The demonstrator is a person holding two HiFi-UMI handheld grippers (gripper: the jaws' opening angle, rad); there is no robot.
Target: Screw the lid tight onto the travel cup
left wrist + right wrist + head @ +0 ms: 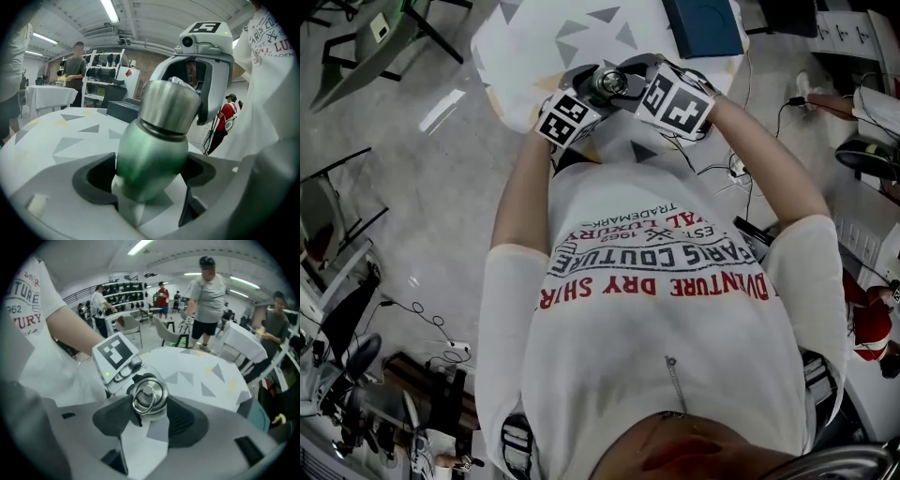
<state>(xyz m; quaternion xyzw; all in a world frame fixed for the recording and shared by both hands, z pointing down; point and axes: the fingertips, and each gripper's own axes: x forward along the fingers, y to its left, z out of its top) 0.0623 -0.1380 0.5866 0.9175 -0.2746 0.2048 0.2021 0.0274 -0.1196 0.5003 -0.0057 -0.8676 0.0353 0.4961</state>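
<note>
The travel cup (150, 159), with a glossy green metal body, is held tilted above the table (525, 47), close to its near edge. Its brushed-steel lid (169, 110) sits on the neck above a dark seam, and a steel ring (146, 397) lies on top.

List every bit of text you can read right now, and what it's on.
"PARIS COUTURE": white T-shirt, black print.
"DVENTURE DRY SHIR": same T-shirt, red, ends cut off.
"EST. 1962": same T-shirt.
"TRADEMARK": same T-shirt.
No words on the square markers, patterns only.
No print visible on the travel cup or lid.
</note>
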